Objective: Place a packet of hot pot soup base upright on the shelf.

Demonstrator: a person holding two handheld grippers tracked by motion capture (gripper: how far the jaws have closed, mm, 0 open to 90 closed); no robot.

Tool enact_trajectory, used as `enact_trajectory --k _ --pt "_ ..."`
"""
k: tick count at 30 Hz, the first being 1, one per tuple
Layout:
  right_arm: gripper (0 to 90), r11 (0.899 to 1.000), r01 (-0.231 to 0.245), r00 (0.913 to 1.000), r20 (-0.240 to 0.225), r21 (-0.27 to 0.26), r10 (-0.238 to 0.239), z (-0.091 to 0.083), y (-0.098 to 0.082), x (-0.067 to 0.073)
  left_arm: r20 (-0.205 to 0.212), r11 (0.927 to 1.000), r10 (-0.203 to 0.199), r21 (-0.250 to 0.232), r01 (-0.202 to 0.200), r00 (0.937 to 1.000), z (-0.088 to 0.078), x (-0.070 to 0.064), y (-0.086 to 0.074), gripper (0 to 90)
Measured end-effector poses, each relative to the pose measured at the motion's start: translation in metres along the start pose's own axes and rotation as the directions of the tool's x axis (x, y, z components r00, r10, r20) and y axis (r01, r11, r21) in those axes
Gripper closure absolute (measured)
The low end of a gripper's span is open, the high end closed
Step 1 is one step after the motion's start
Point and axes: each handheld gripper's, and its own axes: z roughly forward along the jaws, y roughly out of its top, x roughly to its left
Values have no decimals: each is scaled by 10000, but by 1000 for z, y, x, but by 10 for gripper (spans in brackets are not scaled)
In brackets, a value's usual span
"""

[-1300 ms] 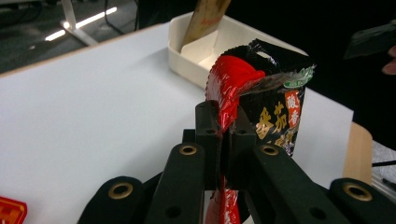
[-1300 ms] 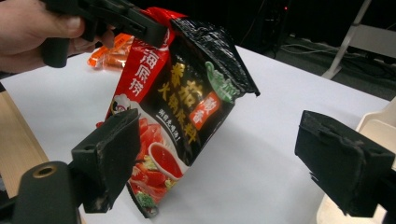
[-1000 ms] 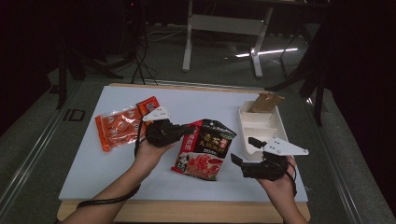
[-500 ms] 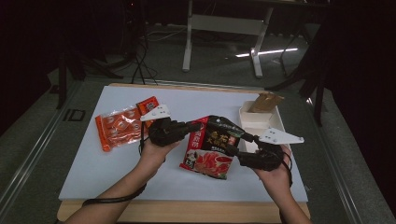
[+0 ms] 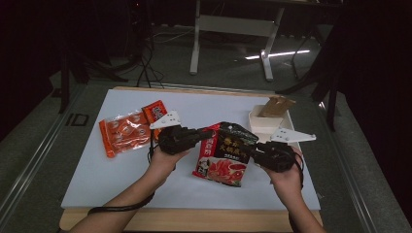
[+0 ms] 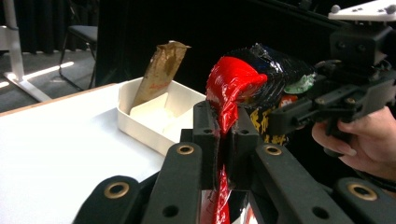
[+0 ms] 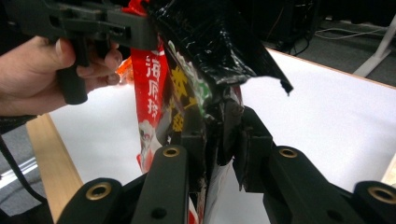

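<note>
The red-and-black snack bag (image 5: 224,154) is held between the two grippers above the middle of the white counter (image 5: 97,170), its top edge raised and its lower end hanging down toward the counter surface. The left hand-held gripper (image 5: 201,136) is pinched on the bag's upper left edge; in the left gripper view the two black jaws are seen pressed together on the red film of the bag (image 6: 231,93), which stands up between them. The right hand-held gripper (image 5: 247,148) is applied to the bag's right edge, and its jaws have just been closing; in the right gripper view the crumpled black film (image 7: 210,56) is seen between the jaws, the left jaw lying against it and the right jaw close beside it (whether both pads press fully cannot be told). Each gripper is carried by one hand, the forearms entering from the near edge of the counter. A white compartment tray (image 5: 269,127) is placed at the far right of the counter, just beyond the right gripper, and a brown paper pouch (image 5: 276,106) is leaned upright in its far compartment. An orange packet (image 5: 125,133) is laid flat at the left of the counter, with a smaller red sachet (image 5: 155,111) touching its far right corner, both well apart from the held bag
</note>
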Motion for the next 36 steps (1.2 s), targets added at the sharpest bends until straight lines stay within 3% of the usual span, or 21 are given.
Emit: enact_trajectory --k 5,9,12,14,16,20,22,23,24,28,30,33,36 --pt "775 9999 17 10000 -4 -129 -17 -3 4 0 21 9998 183 -122 -182 9998 -3 -3 1 810" --pt "785 9988 216 9997 115 -434 -212 -11 9 2 342 9997 129 -220 -122 9993 -5 -5 4 675" --pt "785 9980 268 9994 240 -564 -255 -15 12 1 -50 9982 498 -323 -499 9987 -8 -9 3 575" --pt "785 9978 311 9990 346 -579 -291 -17 13 -1 -263 9990 380 -237 -386 9989 -9 -8 3 493" --pt "785 9975 245 9990 380 -656 -221 -20 14 -3 -250 9994 242 -259 -248 9994 -11 -6 0 477" --pt "785 9955 138 9990 428 -934 -98 -26 18 -7 -437 10000 28 -45 -30 9990 -11 -5 -7 311" --pt "785 9951 133 9990 439 -978 -90 -27 19 -8 -400 9999 -146 -8 146 9991 -11 -5 -9 223" --pt "785 9945 110 9988 478 -1044 -60 -28 21 -9 -255 9996 -251 155 255 9994 -12 -3 -12 223" --pt "785 9934 187 9983 561 -1136 -124 -31 25 -11 -264 9995 -185 270 192 9995 -11 -3 -15 137" --pt "784 9897 163 9976 689 -1420 -65 -38 33 -17 -362 9987 61 505 -42 9993 -11 -3 -30 115" --pt "785 9883 112 9973 738 -1519 0 -42 36 -21 -592 9975 166 691 -125 9981 -13 -2 -37 25" --pt "785 9865 113 9963 858 -1634 28 -47 40 -24 -569 9978 73 661 -35 9984 -19 -1 -43 17" --pt "785 9847 169 9944 1055 -1732 15 -51 46 -29 -696 9972 232 722 -182 9973 -27 1 -49 17"
